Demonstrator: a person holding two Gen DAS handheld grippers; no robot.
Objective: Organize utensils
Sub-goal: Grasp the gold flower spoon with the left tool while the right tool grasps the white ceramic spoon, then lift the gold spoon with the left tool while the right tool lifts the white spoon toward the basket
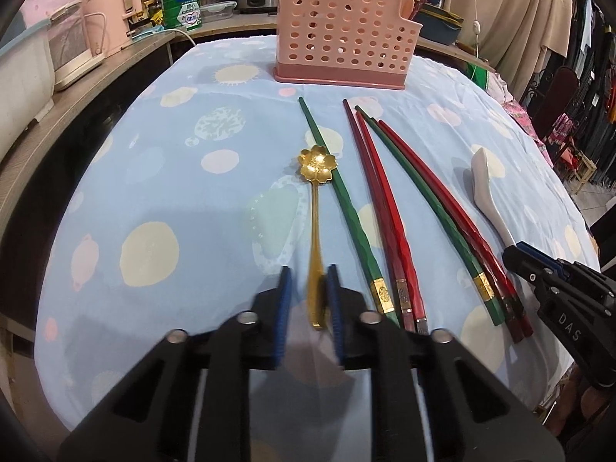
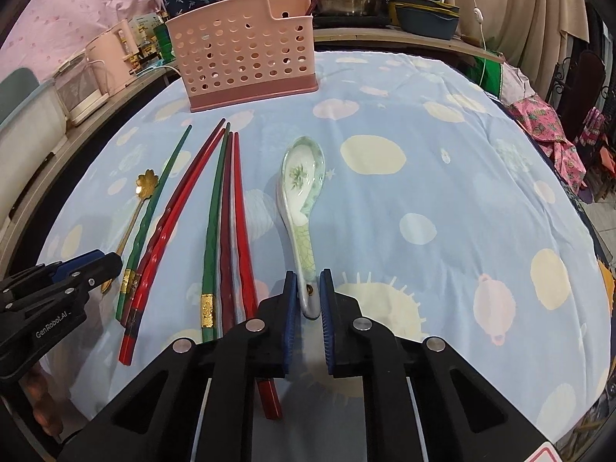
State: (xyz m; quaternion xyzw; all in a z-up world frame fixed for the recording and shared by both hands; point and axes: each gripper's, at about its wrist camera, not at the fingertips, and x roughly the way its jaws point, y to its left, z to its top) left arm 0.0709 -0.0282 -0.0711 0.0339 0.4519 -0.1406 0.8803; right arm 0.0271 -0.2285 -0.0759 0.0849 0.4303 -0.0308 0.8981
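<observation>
A gold flower-bowl spoon point(image 1: 317, 163) lies on the spotted blue cloth. Its handle runs between the blurred blue pads of my left gripper point(image 1: 309, 283). The right pad is at the handle, while a small gap shows on the left pad's side. My right gripper point(image 2: 308, 288) is shut on the handle end of a white ceramic spoon point(image 2: 302, 177), which rests on the cloth. Several red and green chopsticks point(image 1: 385, 208) lie between the two spoons. A pink perforated utensil holder point(image 1: 338, 34) stands upright at the far side.
The table point(image 2: 442, 161) is round, and its edge curves away left and right. A shelf on the left holds a pink kettle point(image 1: 111, 11) and white appliances. Pots and bowls stand behind the holder. Hanging clothes and chairs are off to the right.
</observation>
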